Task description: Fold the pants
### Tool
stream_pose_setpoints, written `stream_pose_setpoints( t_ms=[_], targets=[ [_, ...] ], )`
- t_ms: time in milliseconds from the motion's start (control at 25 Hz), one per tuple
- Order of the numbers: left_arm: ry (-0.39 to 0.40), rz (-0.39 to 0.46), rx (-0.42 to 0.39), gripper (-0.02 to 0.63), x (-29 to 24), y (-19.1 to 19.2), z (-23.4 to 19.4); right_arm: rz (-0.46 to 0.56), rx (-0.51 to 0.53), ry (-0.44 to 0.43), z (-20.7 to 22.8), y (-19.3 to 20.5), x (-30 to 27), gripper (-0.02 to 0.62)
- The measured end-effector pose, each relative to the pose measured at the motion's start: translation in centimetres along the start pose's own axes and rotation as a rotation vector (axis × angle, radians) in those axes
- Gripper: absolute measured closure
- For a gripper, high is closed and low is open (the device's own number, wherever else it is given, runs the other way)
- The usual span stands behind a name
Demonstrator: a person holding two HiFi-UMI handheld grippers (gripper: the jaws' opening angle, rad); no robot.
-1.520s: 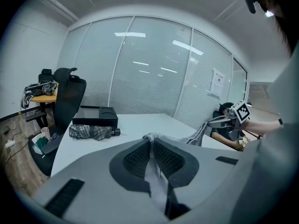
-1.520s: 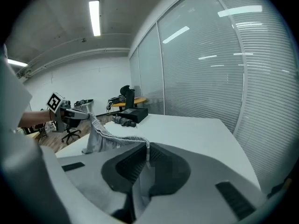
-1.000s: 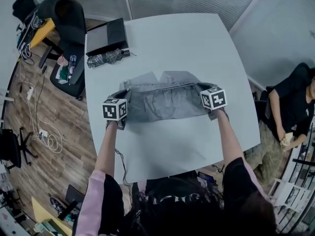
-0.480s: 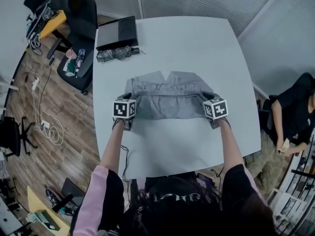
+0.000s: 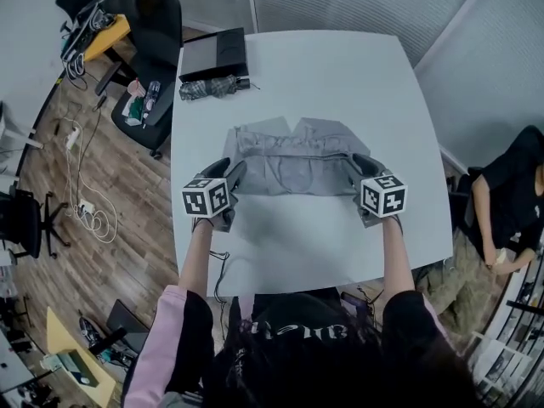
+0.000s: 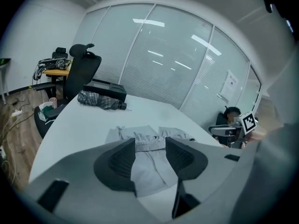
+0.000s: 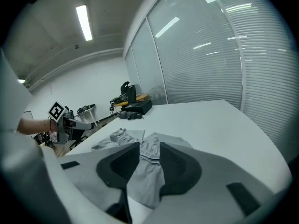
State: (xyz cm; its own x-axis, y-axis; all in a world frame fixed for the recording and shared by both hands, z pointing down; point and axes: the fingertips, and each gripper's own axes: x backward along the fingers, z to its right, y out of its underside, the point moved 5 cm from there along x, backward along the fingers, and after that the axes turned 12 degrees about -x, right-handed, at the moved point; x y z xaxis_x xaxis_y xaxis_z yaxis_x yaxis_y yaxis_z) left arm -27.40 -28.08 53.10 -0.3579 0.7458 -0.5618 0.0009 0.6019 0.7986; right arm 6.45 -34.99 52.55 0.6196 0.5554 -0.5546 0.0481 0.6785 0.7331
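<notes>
Pants (image 5: 293, 155), now released, lie folded on white table (image 5: 340, 75) above wooden floor (image 5: 127, 262).

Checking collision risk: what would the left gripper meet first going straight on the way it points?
Most likely the folded gray pants on the table. The left gripper's jaws have just been opening, nothing held.

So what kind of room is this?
Probably an office or meeting room: a big white table, a black office chair by a cluttered desk, and glass walls with blinds.
</notes>
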Motion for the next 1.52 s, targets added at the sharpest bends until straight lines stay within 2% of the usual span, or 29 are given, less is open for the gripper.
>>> stream_pose_setpoints(
  t_ms=[240, 400, 680, 840, 960, 1120, 1360, 1520],
  targets=[
    [0.055, 0.125, 0.009, 0.399, 4.6, -1.1, 5.5, 0.073, 0.005, -0.07, -4.3, 0.3, 3.7, 0.474],
    [0.063, 0.206, 0.008, 0.399, 7.7, -0.9, 9.1, 0.107, -0.001, -0.117, -7.0, 1.4, 6.4, 0.474],
    [0.035, 0.318, 0.033, 0.4, 13.0, 1.1, 14.4, 0.092, 0.067, -0.218, -10.6, 4.3, 10.6, 0.474],
    [-0.028, 0.365, 0.084, 0.416, 16.1, 3.5, 17.0, 0.073, 0.113, -0.29, -12.3, 6.1, 12.5, 0.474],
    [-0.081, 0.387, 0.105, 0.44, 18.1, 4.9, 18.8, 0.063, 0.14, -0.339, -13.4, 7.1, 13.9, 0.474],
    [-0.144, 0.385, 0.087, 0.475, 19.5, 6.1, 20.8, 0.058, 0.162, -0.396, -14.4, 8.2, 15.2, 0.476],
    [-0.167, 0.37, 0.062, 0.495, 20.9, 7.7, 23.1, 0.052, 0.183, -0.444, -16.0, 10.1, 16.6, 0.483],
    [-0.177, 0.362, 0.005, 0.508, 22.2, 7.3, 24.3, 0.053, 0.193, -0.451, -17.0, 10.5, 17.5, 0.499]
  ],
)
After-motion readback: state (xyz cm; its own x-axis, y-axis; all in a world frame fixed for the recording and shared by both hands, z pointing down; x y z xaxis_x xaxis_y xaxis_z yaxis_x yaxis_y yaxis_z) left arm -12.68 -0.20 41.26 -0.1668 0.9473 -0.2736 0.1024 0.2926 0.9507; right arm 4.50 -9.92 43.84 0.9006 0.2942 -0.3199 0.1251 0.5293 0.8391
